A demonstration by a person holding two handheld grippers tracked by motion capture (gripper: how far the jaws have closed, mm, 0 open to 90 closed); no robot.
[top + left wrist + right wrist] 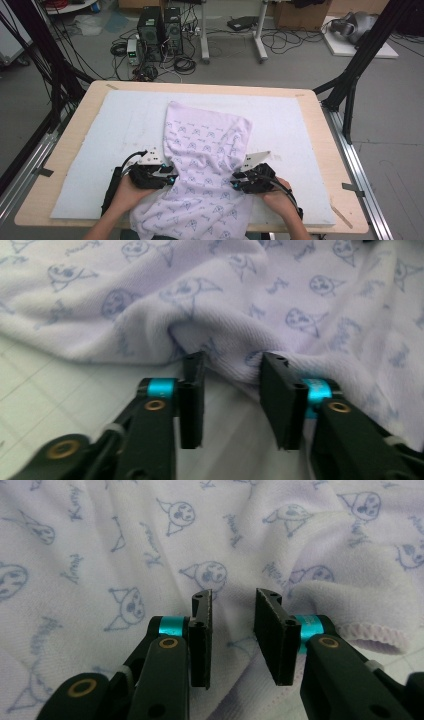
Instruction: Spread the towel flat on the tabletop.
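You have one cloth on the desk and two grippers, one in each hand. The left gripper sits at the cloth's left edge and the right gripper at its right edge, both near the desk's front edge. Each carries a grey three-cornered plate on top.

In the left gripper view your jaws stand apart, with a rumpled fold of the cloth's edge touching their tips and nothing clamped between them. In the right gripper view your jaws are also apart, resting over the cloth, with its stitched hem just beside the right-hand jaw.

The cloth is pale lilac-white, a soft knit printed all over with small blue cartoon faces and script words. It runs from the middle of the desk down to the front edge, where its lower end hangs over. It narrows between your grippers and lies wrinkled there.

Under it is a white pad covering most of the wooden desk. Beyond the desk's far edge the grey floor holds two black computer towers, tangled cables, white table legs and black frame struts.
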